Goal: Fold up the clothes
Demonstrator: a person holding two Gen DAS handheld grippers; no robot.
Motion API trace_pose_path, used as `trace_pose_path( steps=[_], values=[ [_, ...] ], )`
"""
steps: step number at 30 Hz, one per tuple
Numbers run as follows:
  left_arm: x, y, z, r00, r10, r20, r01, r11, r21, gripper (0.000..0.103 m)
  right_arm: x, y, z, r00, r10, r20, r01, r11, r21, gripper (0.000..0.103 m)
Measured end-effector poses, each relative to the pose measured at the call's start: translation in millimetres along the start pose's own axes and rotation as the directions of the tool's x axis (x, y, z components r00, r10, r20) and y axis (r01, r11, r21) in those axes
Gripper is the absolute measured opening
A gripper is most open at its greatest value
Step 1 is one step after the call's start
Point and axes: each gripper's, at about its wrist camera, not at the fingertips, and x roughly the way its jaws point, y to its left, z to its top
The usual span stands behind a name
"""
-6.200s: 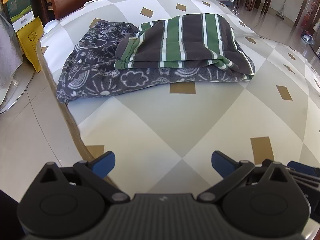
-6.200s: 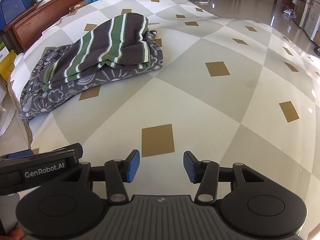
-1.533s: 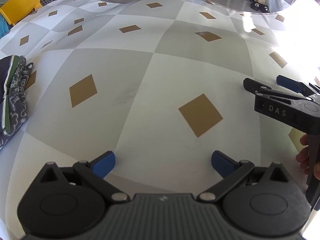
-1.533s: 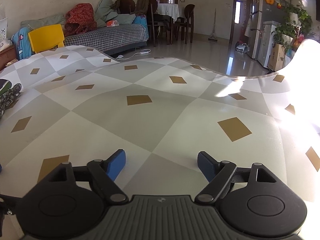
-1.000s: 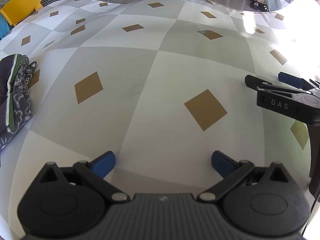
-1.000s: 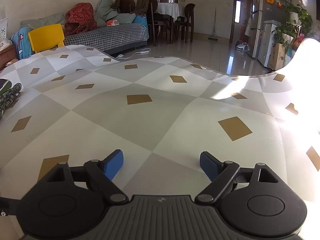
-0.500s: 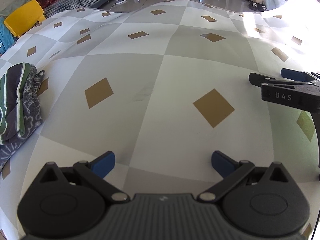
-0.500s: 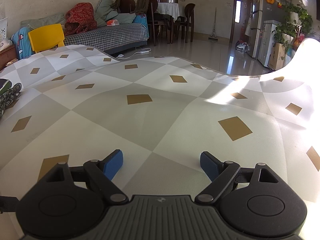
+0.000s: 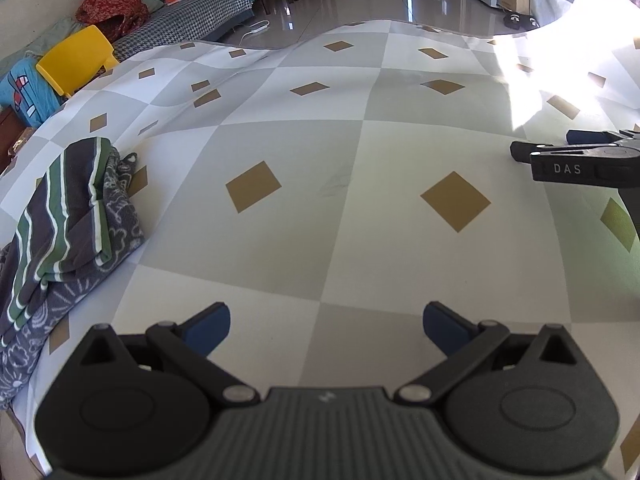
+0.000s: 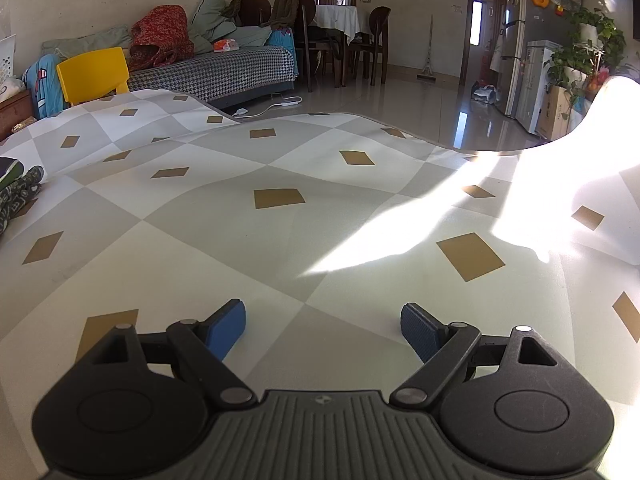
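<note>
The left gripper [image 9: 326, 326] stands with its blue-padded jaws spread wide over the table, nothing between them and no cloth in its hold. The right gripper [image 10: 323, 328] is likewise wide open and empty, its pads above a bare stretch of the chequered covering; in the left wrist view it also shows from the side at the right edge, a black body lettered "DAS" with a blue tip, cut off by the frame so that its jaws cannot be read there. The folded striped garment [image 9: 64, 216], dark with green and white bands, lies on top of a grey patterned garment [image 9: 80, 280] at the left edge of the table, well apart from both grippers; the pile runs out of the left wrist view on its left side, and in the right wrist view only a small corner of it shows at the far left. The tablecloth [image 9: 360, 160] is a pattern of grey and off-white diamonds with smaller tan diamonds, and it rises in waves along its far edge. Strong sunlight [image 10: 540, 200] washes out the right part of the cloth, so the pattern there is hard to make out. Beyond the table are a yellow chair [image 10: 94, 74], a sofa with a houndstooth cover [image 10: 216, 72] heaped with cushions and a red bundle, a dining table with dark chairs, a glossy tiled floor and potted plants at the right.
</note>
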Motion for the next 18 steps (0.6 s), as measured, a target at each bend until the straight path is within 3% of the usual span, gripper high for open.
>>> trace_pose_path(
  steps=[8,18],
  values=[
    [0.5,9.5,-12.7,0.998,-0.013,-0.064,0.009,0.998,-0.063,0.103,0.1,0.1,0.0,1.000,0.000,0.000,0.000,1.000,0.000,0.085],
    [-1.8,13.4,-3.9,0.998,0.027,-0.059,-0.028,0.999,-0.024,0.103,0.1,0.3,0.1,1.000,0.000,0.000,0.000,1.000,0.000,0.085]
  ],
)
